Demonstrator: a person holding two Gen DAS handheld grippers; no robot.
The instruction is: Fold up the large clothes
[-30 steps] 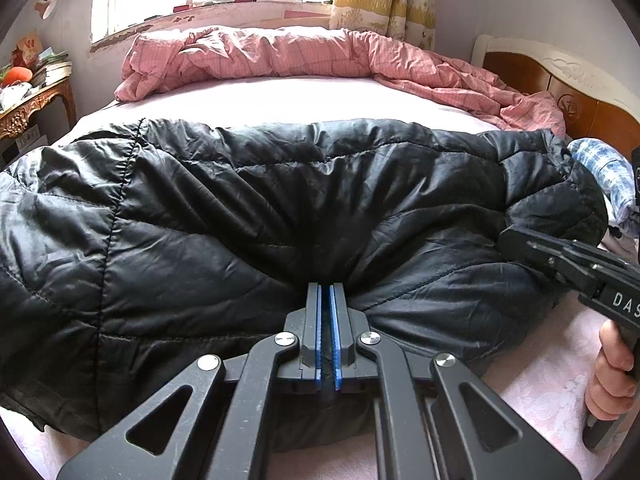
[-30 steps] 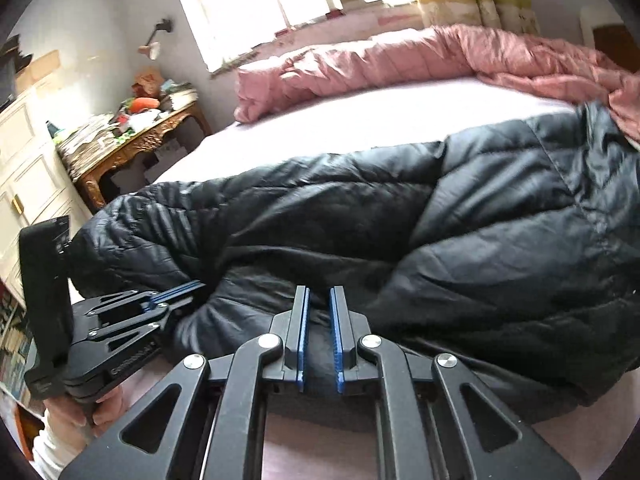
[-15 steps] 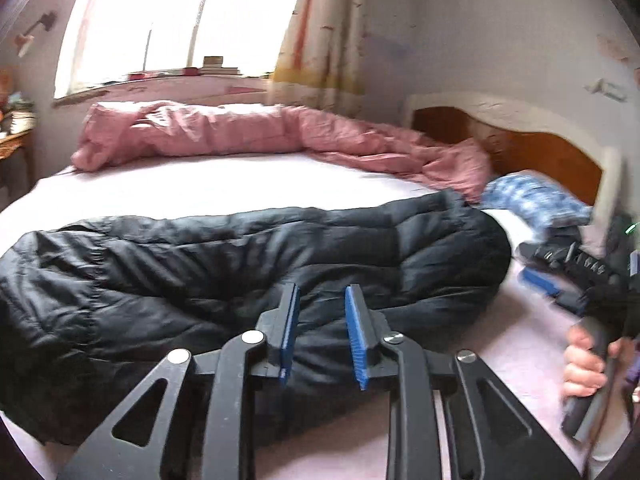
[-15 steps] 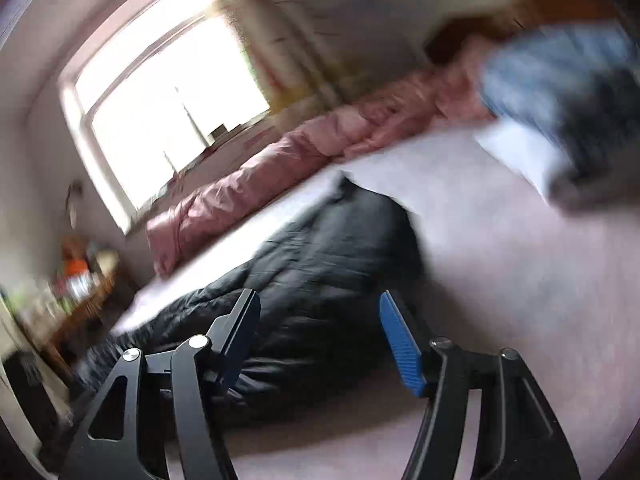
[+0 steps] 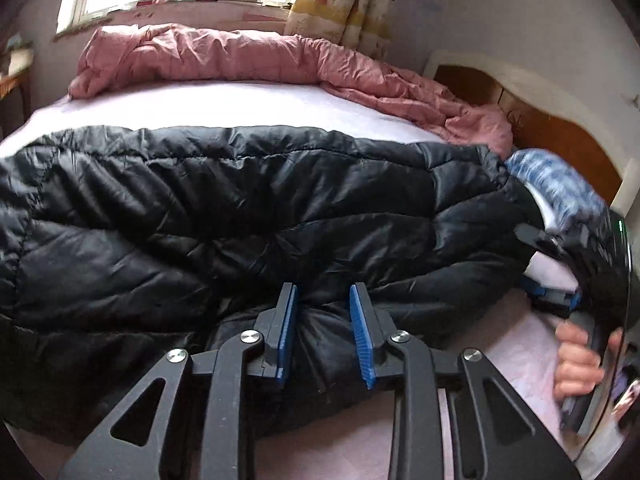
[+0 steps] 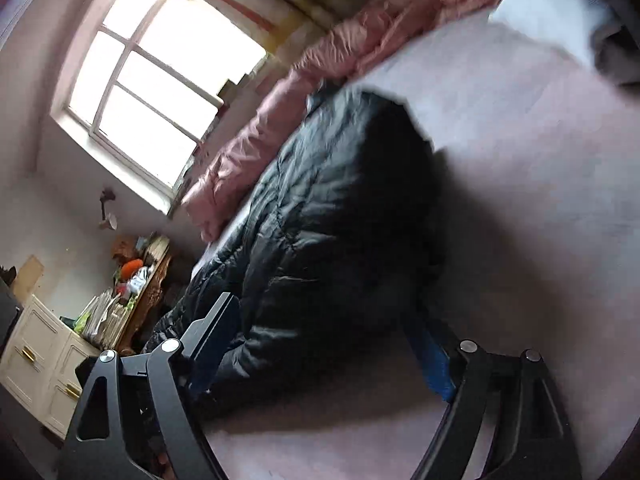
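One coat, one quilt, two claws on one bed.

One black quilted puffer coat (image 5: 248,216) lay across one bed with a pale pink sheet (image 5: 224,100), and one crumpled pink quilt (image 5: 240,52) was bunched along the bed's far edge. One blue-and-white checked pillow (image 5: 556,184) sat by one wooden headboard (image 5: 560,136). There were two black claws with blue pads: the left claw (image 5: 324,332) with both fingers parted around a fold of the coat, and the right claw (image 6: 320,344) spread wide. One bare hand (image 5: 576,360) was visible. One window (image 6: 160,92), one patterned curtain (image 5: 344,0), one cluttered wooden side bench (image 6: 140,300) and one cream cabinet (image 6: 44,364) completed the count.
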